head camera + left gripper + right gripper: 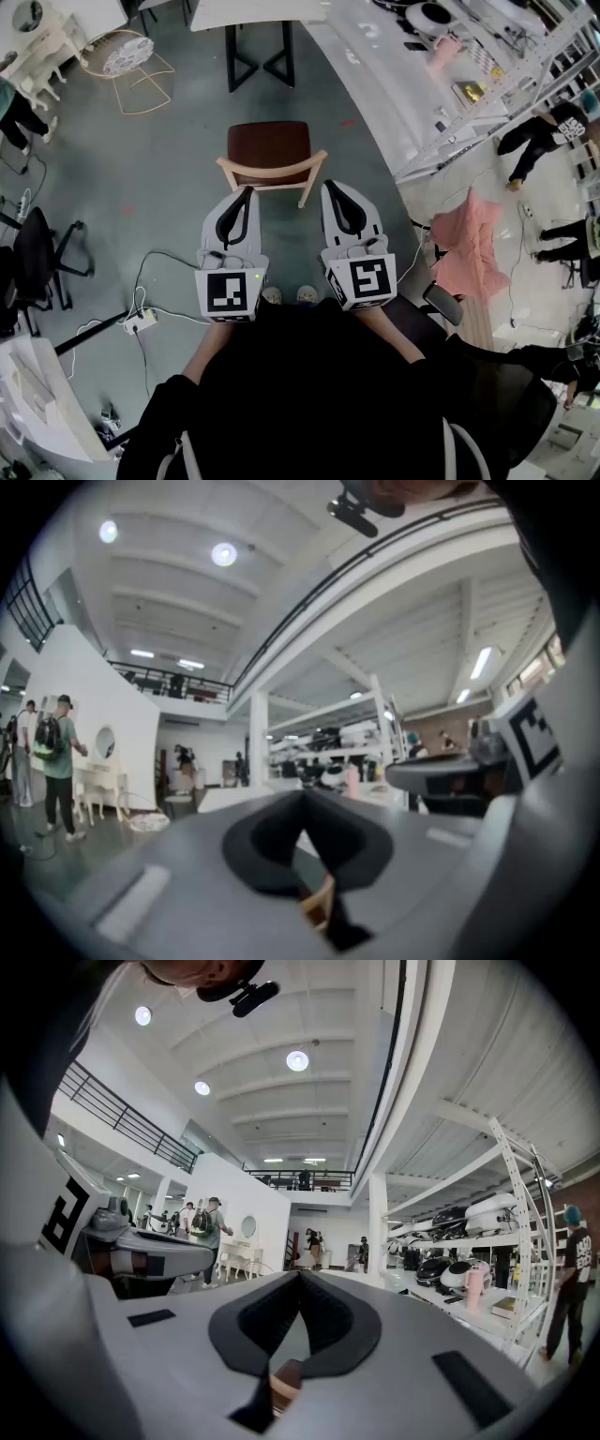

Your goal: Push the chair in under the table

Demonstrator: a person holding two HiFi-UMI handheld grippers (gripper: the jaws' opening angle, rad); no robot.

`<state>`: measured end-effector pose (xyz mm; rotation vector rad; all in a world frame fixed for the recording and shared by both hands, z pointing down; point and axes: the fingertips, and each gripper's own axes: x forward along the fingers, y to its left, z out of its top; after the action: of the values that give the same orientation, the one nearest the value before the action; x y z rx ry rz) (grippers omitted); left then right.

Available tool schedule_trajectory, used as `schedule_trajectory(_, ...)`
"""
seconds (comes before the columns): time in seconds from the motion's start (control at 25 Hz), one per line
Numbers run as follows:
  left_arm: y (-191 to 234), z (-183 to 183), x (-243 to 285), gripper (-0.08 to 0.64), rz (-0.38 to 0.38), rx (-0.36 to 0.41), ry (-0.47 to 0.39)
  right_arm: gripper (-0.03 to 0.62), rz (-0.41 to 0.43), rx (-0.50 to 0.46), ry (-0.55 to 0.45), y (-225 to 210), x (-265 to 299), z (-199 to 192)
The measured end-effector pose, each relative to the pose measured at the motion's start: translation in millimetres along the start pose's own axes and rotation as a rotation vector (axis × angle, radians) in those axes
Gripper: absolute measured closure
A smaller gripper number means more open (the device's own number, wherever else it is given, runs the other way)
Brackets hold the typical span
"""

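Large warehouse-like lab hall: mezzanine railing (122, 1115), tall white shelving racks (450, 1188), cables (142, 281) on grey floor (178, 178)

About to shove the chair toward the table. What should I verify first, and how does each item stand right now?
1. Left gripper jaws shut, nothing between them: ok.
2. Right gripper jaws shut, nothing between them: ok.
3. Both grippers behind the chair, one toward each end of its backrest: ok.
4. Jaw tips touching the backrest: cannot tell.
5. Room under the table: cannot tell; its black legs stand straight ahead of the chair.
6. Floor cable lies left of the push line: ok.
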<state>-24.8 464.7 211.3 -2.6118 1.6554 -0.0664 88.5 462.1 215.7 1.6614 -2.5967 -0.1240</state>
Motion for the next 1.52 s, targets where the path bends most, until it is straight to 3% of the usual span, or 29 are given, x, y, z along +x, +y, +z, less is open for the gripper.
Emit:
schedule_trajectory(0.4, 20.7, -19.2, -10.4, 0.552, -0.017, 0.004, -0.014, 0.572, -0.018, 0.012, -0.032, 27.6, -2.2, -6.9)
schedule_trajectory(0.68, 31.9, -31.4, 10.0, 0.552, -0.015, 0.001, 0.005, 0.571, -0.035, 0.017, -0.029, 4.6, 20.9, -14.2)
schedule_trajectory(1.08, 61.4, -34.2, 106.7, 0.552, -0.03, -0.03, -0.03, 0.571, 0.016, 0.05, -0.003, -47.1, 124.3, -39.7)
schedule_trajectory(1.52, 97.9, -46.8, 215.0, 0.552, 0.012, -0.055, -0.021, 0.571, 0.09, 0.052, 0.063, -111.3, 229.0, -73.0)
